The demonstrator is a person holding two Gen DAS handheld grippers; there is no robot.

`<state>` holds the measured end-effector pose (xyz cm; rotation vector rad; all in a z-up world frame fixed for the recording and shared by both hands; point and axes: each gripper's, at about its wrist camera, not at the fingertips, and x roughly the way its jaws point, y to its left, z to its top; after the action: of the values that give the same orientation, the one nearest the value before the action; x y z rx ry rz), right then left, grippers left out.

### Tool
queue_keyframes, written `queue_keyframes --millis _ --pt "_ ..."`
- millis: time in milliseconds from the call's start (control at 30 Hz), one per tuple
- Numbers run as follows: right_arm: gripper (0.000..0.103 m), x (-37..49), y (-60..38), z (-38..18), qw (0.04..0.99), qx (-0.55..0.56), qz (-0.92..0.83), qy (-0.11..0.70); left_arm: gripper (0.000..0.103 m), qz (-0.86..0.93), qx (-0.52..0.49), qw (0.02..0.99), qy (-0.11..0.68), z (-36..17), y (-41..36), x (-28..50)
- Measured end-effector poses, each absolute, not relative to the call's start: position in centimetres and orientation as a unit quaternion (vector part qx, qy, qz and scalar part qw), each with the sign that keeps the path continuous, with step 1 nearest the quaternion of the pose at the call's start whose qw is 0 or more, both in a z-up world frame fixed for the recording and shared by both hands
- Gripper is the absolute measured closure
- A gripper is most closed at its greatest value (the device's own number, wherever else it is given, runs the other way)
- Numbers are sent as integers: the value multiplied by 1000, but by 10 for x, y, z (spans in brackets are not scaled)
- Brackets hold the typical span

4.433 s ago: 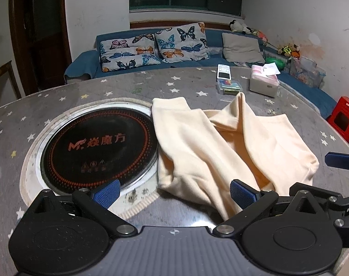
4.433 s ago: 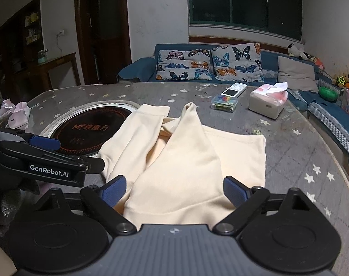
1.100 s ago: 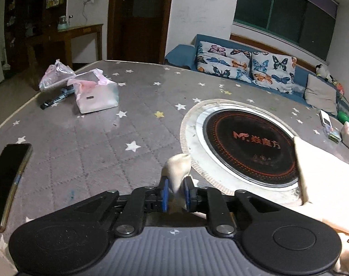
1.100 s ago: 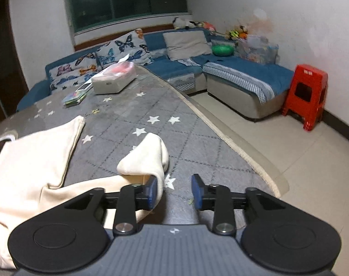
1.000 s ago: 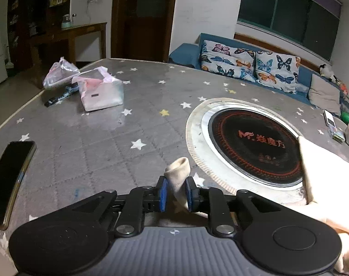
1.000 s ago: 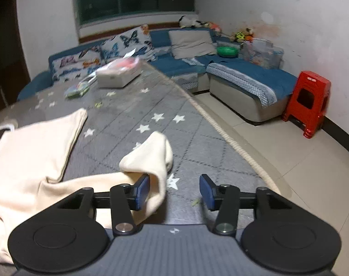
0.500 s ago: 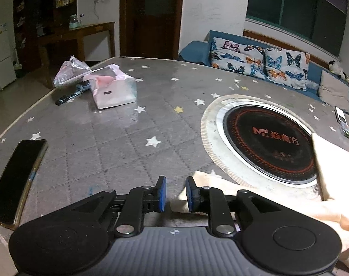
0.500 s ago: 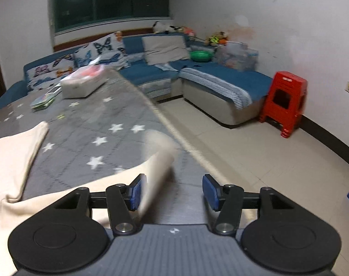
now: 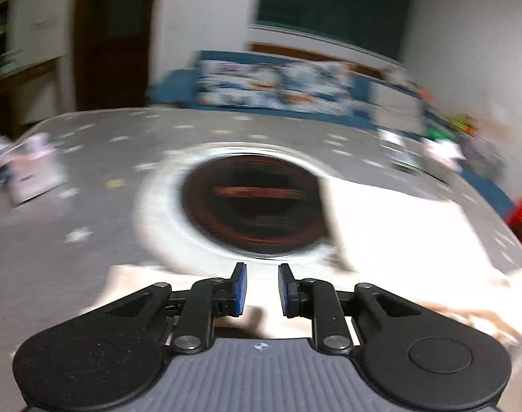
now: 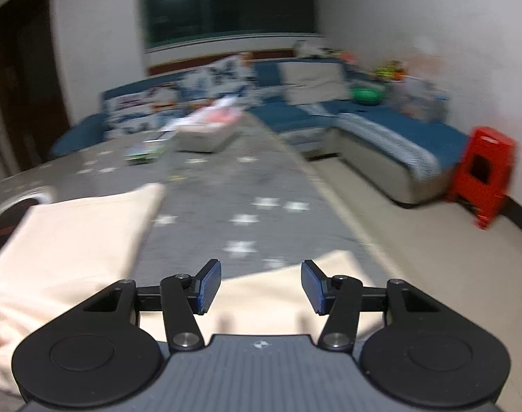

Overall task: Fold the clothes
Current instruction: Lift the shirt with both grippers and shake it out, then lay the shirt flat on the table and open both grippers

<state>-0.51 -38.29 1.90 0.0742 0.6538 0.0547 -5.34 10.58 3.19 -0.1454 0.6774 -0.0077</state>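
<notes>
Sleeves spread flat on tabletop (image 10: pixel 261 178); left hand-held gripper (image 9: pixel 261 290) narrowly parted, just opening, right hand-held gripper (image 10: pixel 261 286) wide, both empty above cream garment (image 10: pixel 75 237); next: regrasp sleeve, fold inward.

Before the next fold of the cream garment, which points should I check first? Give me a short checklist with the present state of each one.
1. Left gripper has let go of the garment: ok, its fingers stand apart with nothing between them; they have just been opening.
2. Right gripper free: ok, fingers wide, cloth only lying below; they have just been closing slightly.
3. Cream garment on the table: ok, its body lies beside the dark round hob.
4. Sleeve near the table edge lies flat: cannot tell, picture blurred.
5. Garment free of wrinkles: cannot tell.
</notes>
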Motion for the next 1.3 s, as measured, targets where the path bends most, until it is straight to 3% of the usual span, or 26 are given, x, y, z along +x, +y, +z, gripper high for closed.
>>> queue_keyframes --millis 67,233,433,533,633,667,900,1133,1300 --pt "57 -6 -364 24 942 33 72 327 67 -60 -56 939 335 32 80 -53" --pt "60 -14 -315 32 923 2 183 339 59 -176 3 925 336 28 18 -56" --pt "61 -30 -267 35 895 -40 273 350 58 -244 72 906 337 15 -30 -52" --pt "62 -39 -253 33 882 -59 303 356 65 -248 89 899 350 3 -40 -51" --pt "62 -46 -242 32 873 -72 321 360 96 -247 101 896 354 -6 -42 -53" --pt "63 -49 -239 31 871 -75 326 361 100 -246 102 897 352 -6 -42 -55" --pt "68 -59 -227 38 856 -94 363 357 101 -284 80 907 300 27 -20 -93" --pt "69 -58 -216 15 828 -86 391 392 100 -312 90 880 347 8 -11 -94" --pt "69 -68 -210 5 806 -111 413 409 97 -289 71 894 334 21 3 -81"
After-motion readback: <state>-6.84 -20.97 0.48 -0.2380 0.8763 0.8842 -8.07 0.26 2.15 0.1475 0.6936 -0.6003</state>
